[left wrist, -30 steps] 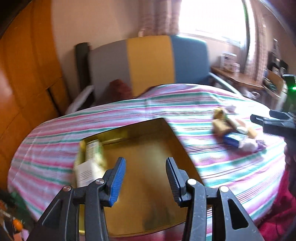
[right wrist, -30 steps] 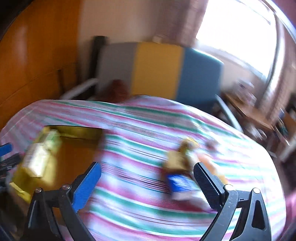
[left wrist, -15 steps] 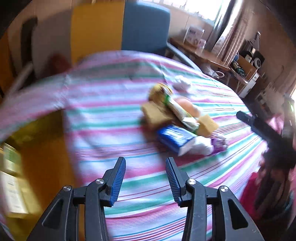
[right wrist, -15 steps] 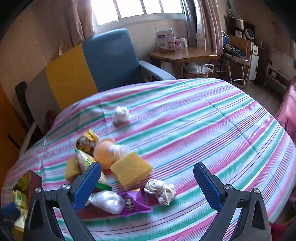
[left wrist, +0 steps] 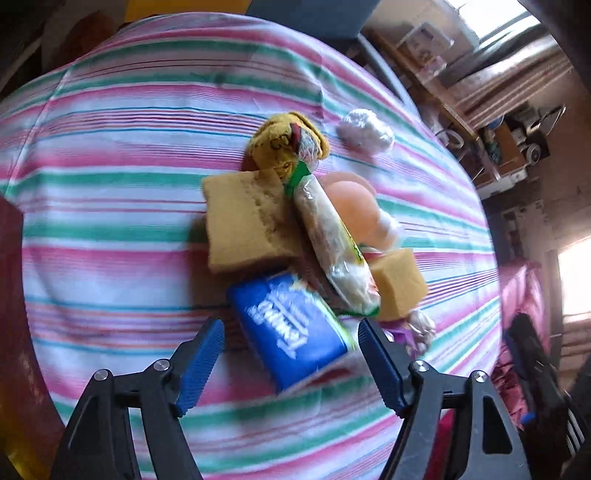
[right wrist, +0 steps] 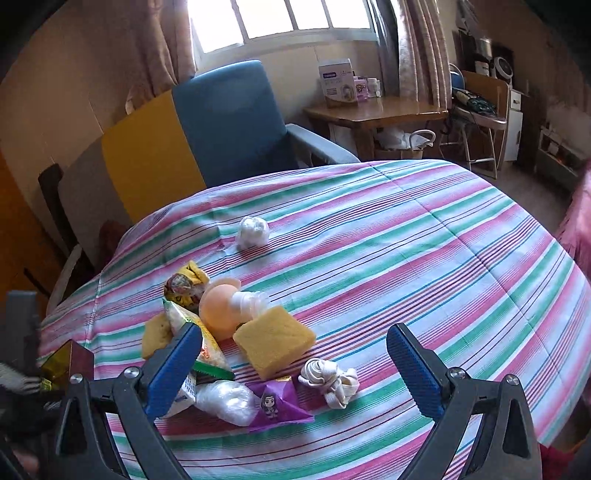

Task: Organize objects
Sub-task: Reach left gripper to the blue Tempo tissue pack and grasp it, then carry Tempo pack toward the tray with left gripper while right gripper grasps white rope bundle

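Striped tablecloth [right wrist: 406, 236], blue armchair [right wrist: 229, 122], wooden desk [right wrist: 384, 110], curtained window [right wrist: 284, 18]

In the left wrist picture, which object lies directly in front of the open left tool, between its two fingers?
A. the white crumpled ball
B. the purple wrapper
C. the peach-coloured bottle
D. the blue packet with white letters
D: the blue packet lies just ahead of the left tool, between its spread fingers, which do not touch it; the other objects lie farther away or to the side.
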Demonstrator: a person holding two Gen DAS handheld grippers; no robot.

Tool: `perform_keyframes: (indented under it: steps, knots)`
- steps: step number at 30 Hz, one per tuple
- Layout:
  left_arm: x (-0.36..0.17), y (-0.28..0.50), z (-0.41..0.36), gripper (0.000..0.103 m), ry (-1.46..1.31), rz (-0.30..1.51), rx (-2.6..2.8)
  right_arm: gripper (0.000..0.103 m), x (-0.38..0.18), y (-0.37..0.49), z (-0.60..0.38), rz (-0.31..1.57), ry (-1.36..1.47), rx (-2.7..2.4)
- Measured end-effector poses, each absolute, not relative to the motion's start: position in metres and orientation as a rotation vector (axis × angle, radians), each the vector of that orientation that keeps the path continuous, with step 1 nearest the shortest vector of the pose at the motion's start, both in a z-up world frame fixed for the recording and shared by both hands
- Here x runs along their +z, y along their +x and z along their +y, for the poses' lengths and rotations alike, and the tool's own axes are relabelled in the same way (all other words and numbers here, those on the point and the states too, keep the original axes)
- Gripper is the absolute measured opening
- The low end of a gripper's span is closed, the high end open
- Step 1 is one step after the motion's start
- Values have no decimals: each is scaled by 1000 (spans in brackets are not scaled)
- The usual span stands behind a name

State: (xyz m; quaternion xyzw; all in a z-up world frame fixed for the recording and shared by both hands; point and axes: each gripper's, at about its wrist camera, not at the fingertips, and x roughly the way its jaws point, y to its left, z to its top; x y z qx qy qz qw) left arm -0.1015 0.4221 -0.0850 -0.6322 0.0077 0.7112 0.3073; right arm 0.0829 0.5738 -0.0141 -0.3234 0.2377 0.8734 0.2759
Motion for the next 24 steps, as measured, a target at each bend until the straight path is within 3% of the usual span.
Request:
perform_keyframes:
  steps: [3, 4, 5, 7, 9, 11, 13, 21, 24]
  knots:
    - [-94, -101, 429, 76, -1692, 82, 1885, 101, -14, 85, 577, 651, -858, 2345]
    - [-99, -99, 429, 72, -1694, 108, 1893, 101, -14, 85, 578, 656, -858, 2340]
    - [-101, -97, 426, 59, -1691, 110, 1887, 101, -15, 86, 579, 661, -859, 2338]
    - [-104, -91, 416, 55, -1676, 110, 1860, 101, -16, 87, 583, 672, -860, 2327]
    - [-102, -79, 402, 54, -1626, 132, 1852, 97, -15, 93, 588, 692, -833, 2309]
    - [-99, -66, 388, 54, -1572, 195, 1871, 82, -14, 100, 595, 724, -798, 2282]
    - [-97, -50, 372, 54, -1530, 247, 1885, 75, -16, 104, 604, 761, -799, 2251]
    - [-94, -12, 339, 54, -1409, 431, 1912, 75, -38, 99, 619, 852, -946, 2183]
    - [-95, -6, 333, 54, -1386, 435, 1925, 69, -51, 89, 619, 839, -1061, 2155]
